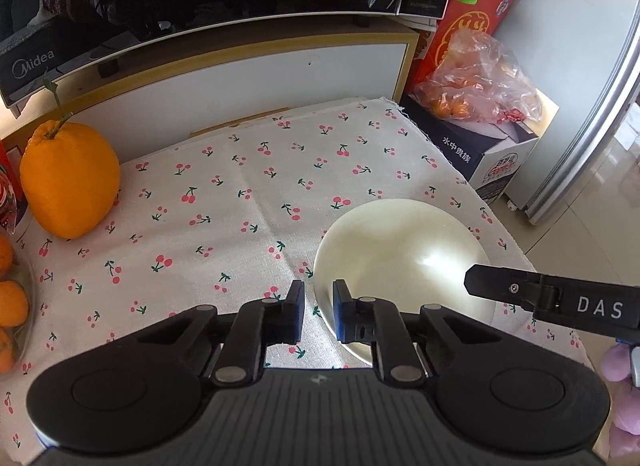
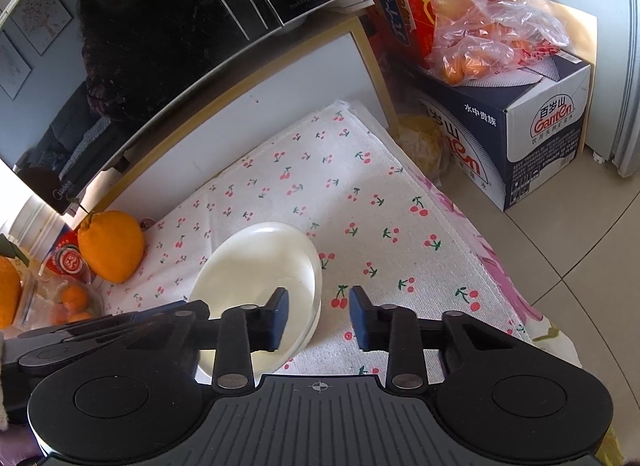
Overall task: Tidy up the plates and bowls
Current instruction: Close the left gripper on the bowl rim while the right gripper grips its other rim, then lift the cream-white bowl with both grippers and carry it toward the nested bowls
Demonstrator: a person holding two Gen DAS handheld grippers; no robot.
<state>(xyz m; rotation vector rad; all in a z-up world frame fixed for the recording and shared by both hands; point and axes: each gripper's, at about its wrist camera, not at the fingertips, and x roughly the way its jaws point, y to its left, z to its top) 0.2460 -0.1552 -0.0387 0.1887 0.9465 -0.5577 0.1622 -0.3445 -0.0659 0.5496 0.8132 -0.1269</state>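
Left gripper [image 1: 319,308] jaws pinch the white plate [image 1: 400,250] rim; right gripper [image 2: 319,316] jaws straddle it, apart.

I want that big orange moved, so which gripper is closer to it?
Left. The left gripper straddles the plate at the rim toward the orange; the right gripper is at the plate's opposite rim, farther away.

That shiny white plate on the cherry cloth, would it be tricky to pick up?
Probably a little. The plate has a glossy glaze that catches the light, so it may slip between the pads. It looks like stiff ceramic, so it should not bend but could chip if dropped. Its flat base on the cloth suggests it would slide, not roll.
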